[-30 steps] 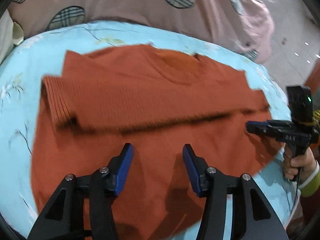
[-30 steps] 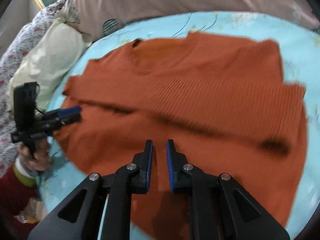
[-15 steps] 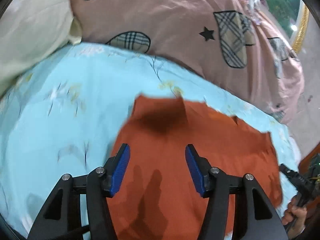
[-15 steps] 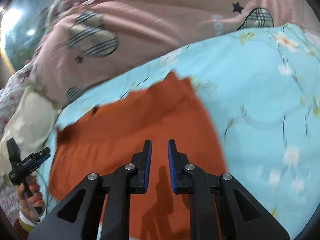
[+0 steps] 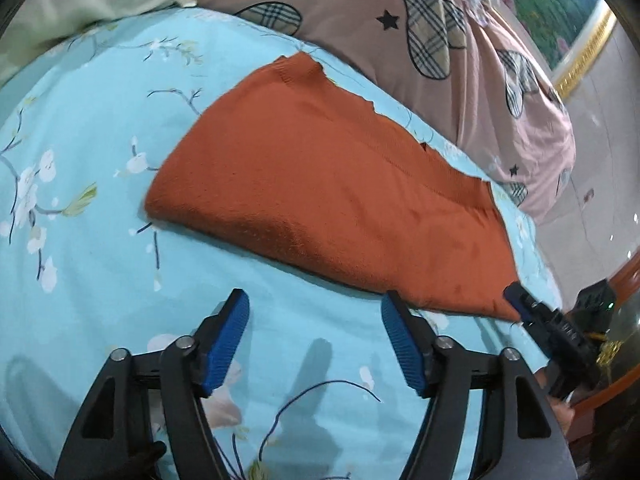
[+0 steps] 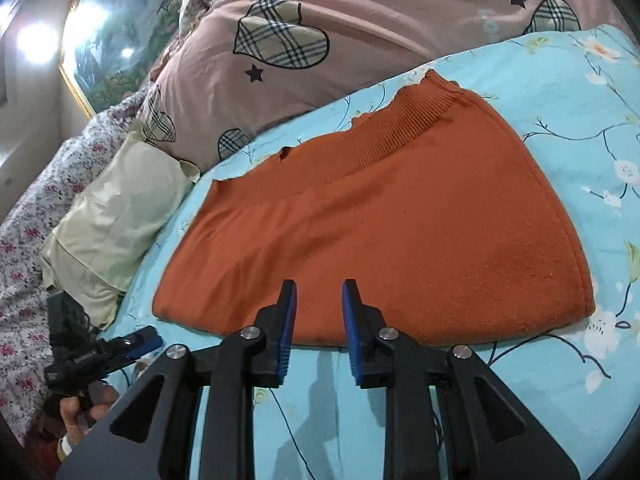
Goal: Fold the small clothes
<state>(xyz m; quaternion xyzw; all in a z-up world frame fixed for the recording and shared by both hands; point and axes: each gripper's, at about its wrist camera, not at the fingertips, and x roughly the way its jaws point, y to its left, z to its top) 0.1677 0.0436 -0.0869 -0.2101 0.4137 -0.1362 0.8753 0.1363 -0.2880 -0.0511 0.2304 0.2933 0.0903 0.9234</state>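
Since the folded sweater (image 6: 384,216) is spread crosswise just ahead, its fold is neared by the empty, slightly parted right gripper (image 6: 318,320), with the wide-open left gripper (image 5: 314,336) kept further back.

Rust-orange knit sweater (image 5: 328,196), folded flat on blue floral bedsheet (image 5: 92,128).
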